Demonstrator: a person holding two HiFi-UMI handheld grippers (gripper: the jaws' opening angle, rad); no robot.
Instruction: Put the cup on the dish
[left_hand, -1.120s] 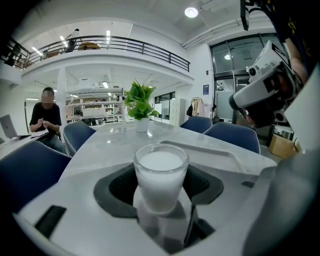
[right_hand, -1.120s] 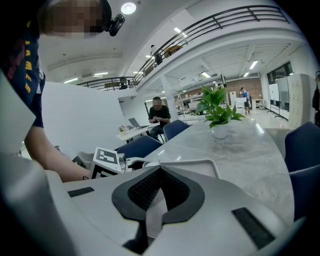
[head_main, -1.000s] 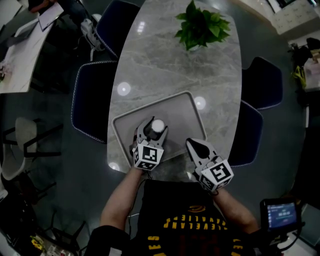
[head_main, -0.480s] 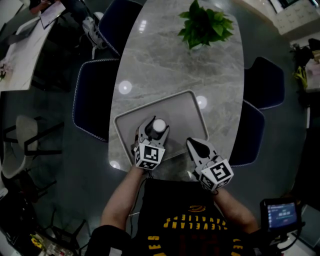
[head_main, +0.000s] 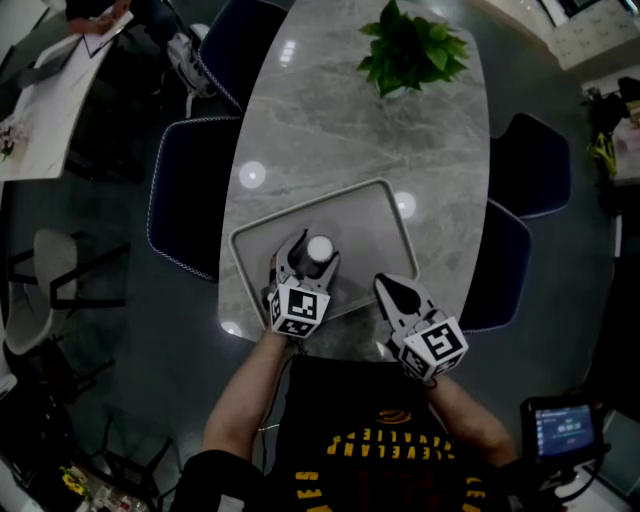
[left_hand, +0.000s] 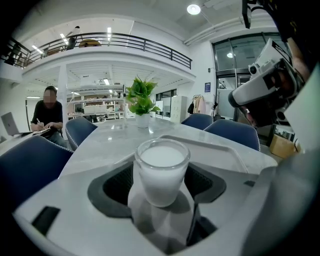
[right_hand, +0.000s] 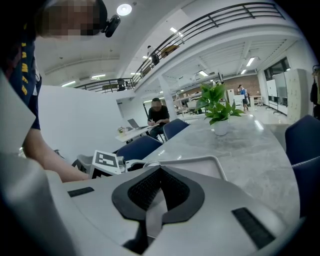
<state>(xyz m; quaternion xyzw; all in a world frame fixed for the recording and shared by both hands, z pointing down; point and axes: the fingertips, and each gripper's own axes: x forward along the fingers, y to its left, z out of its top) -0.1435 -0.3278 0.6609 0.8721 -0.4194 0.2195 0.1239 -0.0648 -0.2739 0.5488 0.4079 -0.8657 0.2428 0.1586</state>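
Note:
A glass cup (head_main: 319, 247) of white liquid stands upright on the grey tray (head_main: 385, 215), the dish, near my edge of the marble table. My left gripper (head_main: 314, 256) reaches round it, one finger on each side. In the left gripper view the cup (left_hand: 161, 170) sits between the dark pads (left_hand: 116, 184), and the jaws are opening, with the pads easing off the glass. My right gripper (head_main: 388, 287) hovers shut and empty at the tray's right front corner. In the right gripper view its pads (right_hand: 150, 187) meet, and the left gripper's marker cube (right_hand: 106, 160) shows at the left.
A potted plant (head_main: 410, 50) stands at the table's far end. Blue chairs (head_main: 185, 200) flank the table on both sides. The tray's far half (left_hand: 220, 145) is bare. A person sits writing at another table (left_hand: 47, 112) off to the left.
The left gripper's fingers stand slightly wider round the cup. The cup, the tray and the right gripper have kept their places.

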